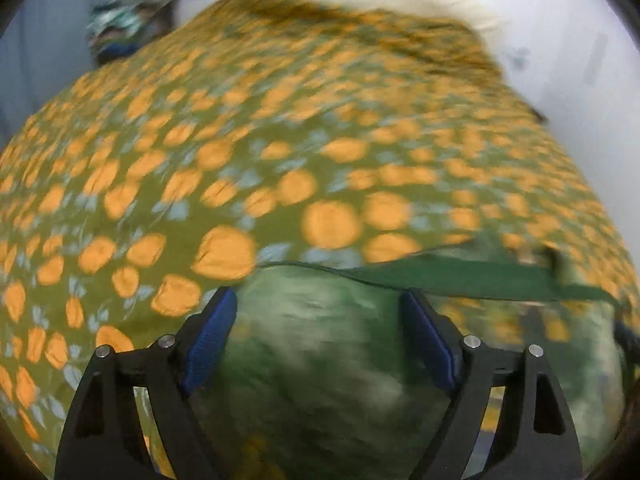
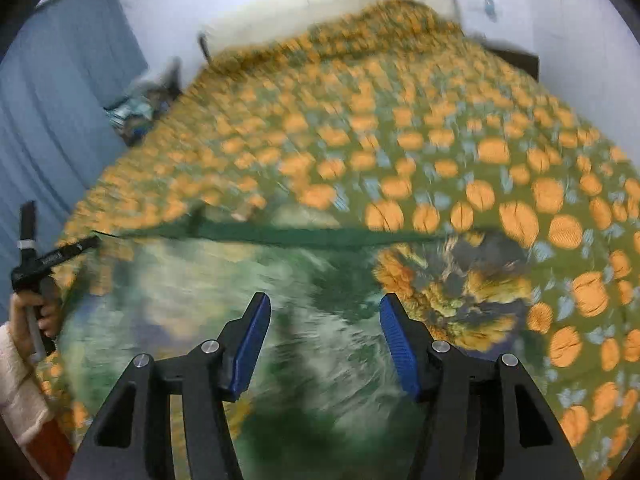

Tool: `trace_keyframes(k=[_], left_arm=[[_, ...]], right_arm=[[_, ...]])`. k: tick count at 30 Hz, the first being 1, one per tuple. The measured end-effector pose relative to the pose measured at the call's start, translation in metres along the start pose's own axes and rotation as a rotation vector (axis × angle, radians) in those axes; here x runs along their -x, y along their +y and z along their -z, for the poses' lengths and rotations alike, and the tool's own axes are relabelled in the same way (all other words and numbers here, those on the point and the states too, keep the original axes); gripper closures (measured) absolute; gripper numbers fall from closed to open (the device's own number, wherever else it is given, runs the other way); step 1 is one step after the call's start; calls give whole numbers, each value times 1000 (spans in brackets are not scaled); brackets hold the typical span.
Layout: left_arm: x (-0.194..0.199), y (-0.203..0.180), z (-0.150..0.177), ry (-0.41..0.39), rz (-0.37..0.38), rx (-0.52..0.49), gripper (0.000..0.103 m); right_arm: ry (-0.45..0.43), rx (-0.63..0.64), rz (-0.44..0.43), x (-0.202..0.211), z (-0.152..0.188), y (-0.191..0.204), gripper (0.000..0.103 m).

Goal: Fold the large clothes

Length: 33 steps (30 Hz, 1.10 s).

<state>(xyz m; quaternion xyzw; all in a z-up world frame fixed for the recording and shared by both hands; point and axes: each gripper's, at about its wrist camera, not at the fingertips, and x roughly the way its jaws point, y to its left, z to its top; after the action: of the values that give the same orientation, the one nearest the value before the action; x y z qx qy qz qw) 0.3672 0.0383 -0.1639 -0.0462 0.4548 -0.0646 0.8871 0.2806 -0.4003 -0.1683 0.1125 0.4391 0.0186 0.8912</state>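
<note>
A large green and white patterned garment [image 1: 340,360] with a dark green hem band [image 1: 460,276] lies on a bed covered by an olive sheet with orange flowers [image 1: 280,140]. It also shows in the right wrist view [image 2: 240,300], with its band [image 2: 300,236] running across. My left gripper [image 1: 318,312] is open above the garment, holding nothing. My right gripper [image 2: 324,312] is open above the garment too. The left gripper also shows at the left edge of the right wrist view [image 2: 52,260], at the garment's corner. Both views are blurred by motion.
A cream pillow [image 2: 320,4] lies at the bed's head. A pile of clutter [image 2: 136,112] sits beside the bed at the left, near a blue curtain [image 2: 60,100]. White walls stand behind the bed.
</note>
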Motion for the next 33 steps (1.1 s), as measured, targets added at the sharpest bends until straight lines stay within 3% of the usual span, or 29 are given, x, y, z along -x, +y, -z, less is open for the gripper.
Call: trace_keyframes(k=[2,5,11,15,17,21,25,27,29,33], left_arm=[[-13,17,6,11,-7,49,19],[-23,38,15,21,69,131,16],[-12,33,11,39,57,120,17],[47,1,4,-42,85,-21,18],[95,-33,11,-103,148,-157,12],[127,-103,28,-104,290,-350,8],[83,-164,33,-31,261,-426,8],[25,-183,37,76,150,-444,12],[-14,-186,50,165,89,-452,9],[-6,-188,58,126,82,-447,11]], right_arm=[[-3,-45,-7,-12,5,-12,46],[-58,-92,-38,-17,13,-27,46],[-107,-109,-62,-19,21,-34,46],[-86,-111,-55,-4,15,-30,45],[-110,-108,-72,20,10,-25,43],[-172,-84,-133,68,11,-10,43],[-213,-86,-223,118,25,11,42],[-243,-85,-269,146,41,22,42],[-265,-96,-301,166,55,26,38],[-261,-141,-325,195,92,20,34]])
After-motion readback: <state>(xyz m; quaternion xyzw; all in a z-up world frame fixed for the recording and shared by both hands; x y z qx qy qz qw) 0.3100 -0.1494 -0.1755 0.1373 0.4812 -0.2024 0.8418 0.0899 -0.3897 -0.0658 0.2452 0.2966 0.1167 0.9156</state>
